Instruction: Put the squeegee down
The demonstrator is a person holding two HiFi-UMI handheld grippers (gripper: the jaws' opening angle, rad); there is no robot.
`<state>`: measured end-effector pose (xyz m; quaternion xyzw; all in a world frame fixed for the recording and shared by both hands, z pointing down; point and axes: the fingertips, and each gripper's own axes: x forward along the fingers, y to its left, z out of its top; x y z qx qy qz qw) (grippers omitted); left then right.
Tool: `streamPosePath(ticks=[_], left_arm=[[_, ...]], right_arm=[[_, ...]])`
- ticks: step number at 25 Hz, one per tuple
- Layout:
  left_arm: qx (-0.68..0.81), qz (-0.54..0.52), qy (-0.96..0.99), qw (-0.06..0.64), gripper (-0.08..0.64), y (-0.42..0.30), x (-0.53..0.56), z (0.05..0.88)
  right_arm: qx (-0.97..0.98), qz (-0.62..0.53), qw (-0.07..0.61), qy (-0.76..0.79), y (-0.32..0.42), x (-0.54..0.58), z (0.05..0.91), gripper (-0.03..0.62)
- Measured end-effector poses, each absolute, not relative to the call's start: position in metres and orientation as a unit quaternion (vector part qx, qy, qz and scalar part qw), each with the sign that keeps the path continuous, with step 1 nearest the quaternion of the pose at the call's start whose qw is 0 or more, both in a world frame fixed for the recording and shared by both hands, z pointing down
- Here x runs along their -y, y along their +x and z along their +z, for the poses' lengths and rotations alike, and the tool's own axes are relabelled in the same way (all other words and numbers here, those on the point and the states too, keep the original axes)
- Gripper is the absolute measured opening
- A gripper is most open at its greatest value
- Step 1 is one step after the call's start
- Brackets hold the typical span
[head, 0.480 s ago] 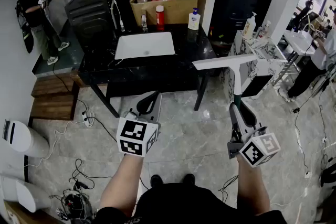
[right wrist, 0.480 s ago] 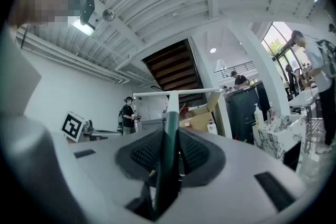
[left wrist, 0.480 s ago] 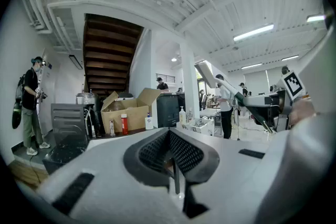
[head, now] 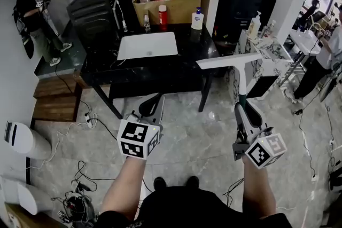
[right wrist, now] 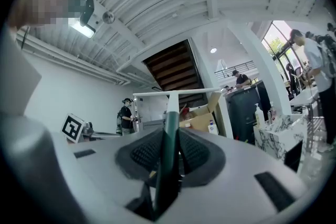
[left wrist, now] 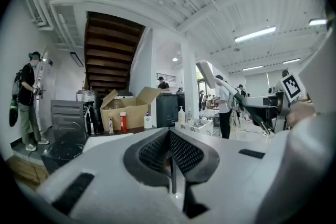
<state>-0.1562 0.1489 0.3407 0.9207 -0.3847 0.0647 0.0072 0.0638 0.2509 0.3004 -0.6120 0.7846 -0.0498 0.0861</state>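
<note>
Next to nothing is changing across the last half second: the right tool (head: 245, 110) is still gripping the squeegee (head: 230, 62) by the dark green lower part of its handle, and the jaws are pressing on it from both sides. They are standing fairly wide because the handle is filling the gap. The squeegee is pointing away from the person, with its white blade lying crosswise at the far end. It is hanging in the air over the floor (head: 187, 136), by the front right corner of the black desk (head: 206, 49), and is resting on nothing. Whether the blade is reaching over the desk's edge or stopping just short of it is hard to tell. The left tool (head: 152, 100) is hovering beside it, well apart, with its jaws closed together and nothing between them. Only a bystander (head: 32, 18) at the far left is shifting a little. For the task, this is looking like a pause before the put-down. The squeegee is not yet lowered onto any surface and the grip is not loosening, so the carry to a resting place and the release are both still to come.
</note>
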Motion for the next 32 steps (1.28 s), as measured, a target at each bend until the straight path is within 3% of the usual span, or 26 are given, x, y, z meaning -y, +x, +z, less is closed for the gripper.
streamPosePath(ticks=[32], left_arm=[[0.399,0.076,0.914,0.02,0.006,-0.081,-0.189,0.356]], right_arm=[[-0.802,-0.107,0.121,-0.575,0.142,-0.284,0.323,0.1]])
